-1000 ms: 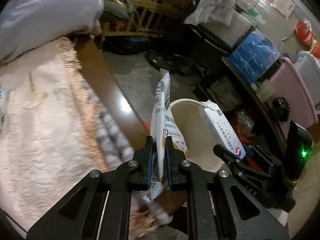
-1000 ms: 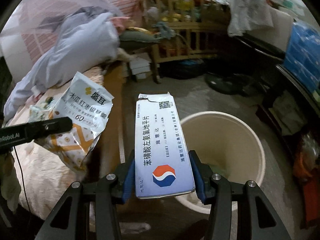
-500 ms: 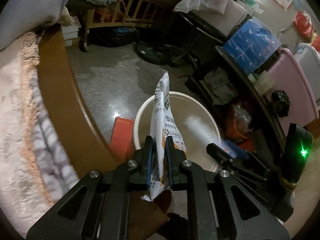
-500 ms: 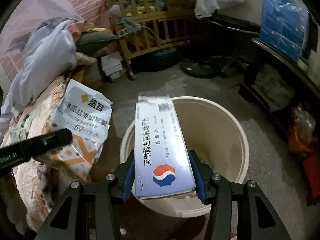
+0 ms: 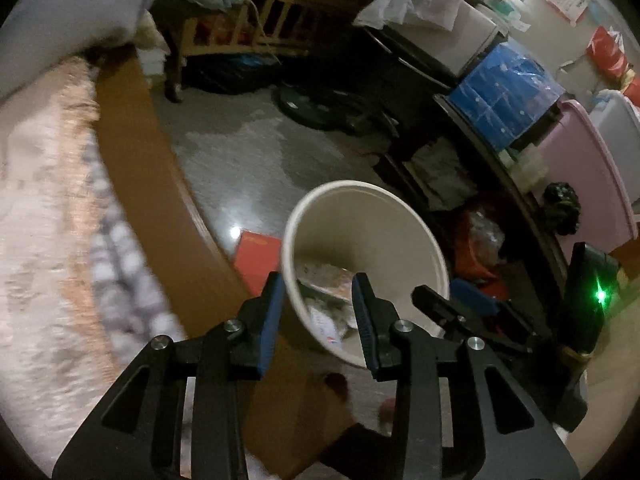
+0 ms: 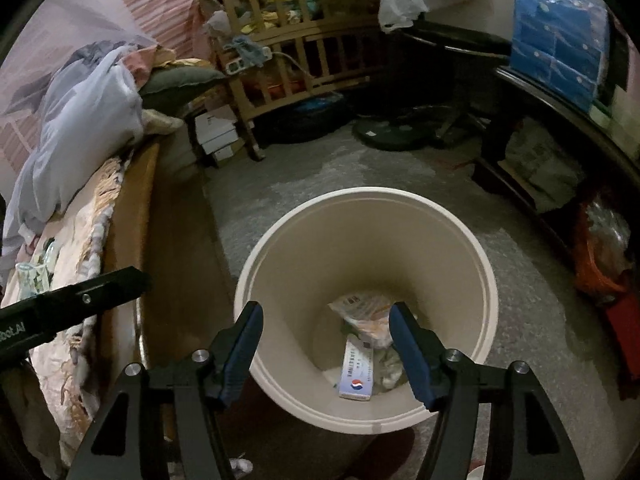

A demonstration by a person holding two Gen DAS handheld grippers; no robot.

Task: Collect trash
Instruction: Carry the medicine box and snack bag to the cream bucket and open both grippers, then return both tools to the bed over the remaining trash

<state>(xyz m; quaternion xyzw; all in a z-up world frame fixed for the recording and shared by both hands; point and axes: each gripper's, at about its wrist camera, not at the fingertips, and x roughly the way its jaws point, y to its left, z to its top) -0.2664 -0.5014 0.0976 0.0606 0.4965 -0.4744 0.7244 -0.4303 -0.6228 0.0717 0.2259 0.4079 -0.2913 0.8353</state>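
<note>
Trash bin [image 6: 486, 280], cream, just ahead of both spread finger pairs.
Medicine box [image 6: 357, 372] and snack bag [image 6: 366, 314] inside, between right gripper [image 6: 326, 350] fingers; left gripper [image 5: 318, 314] agape, gripping nothing.

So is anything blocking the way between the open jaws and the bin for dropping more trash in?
Nothing visible does. The bin stands open-topped on the floor, with no lid over its mouth. The right gripper hangs right above it, jaws open and empty. Inside lie only the medicine box and the snack bag, low at the bottom.
</note>
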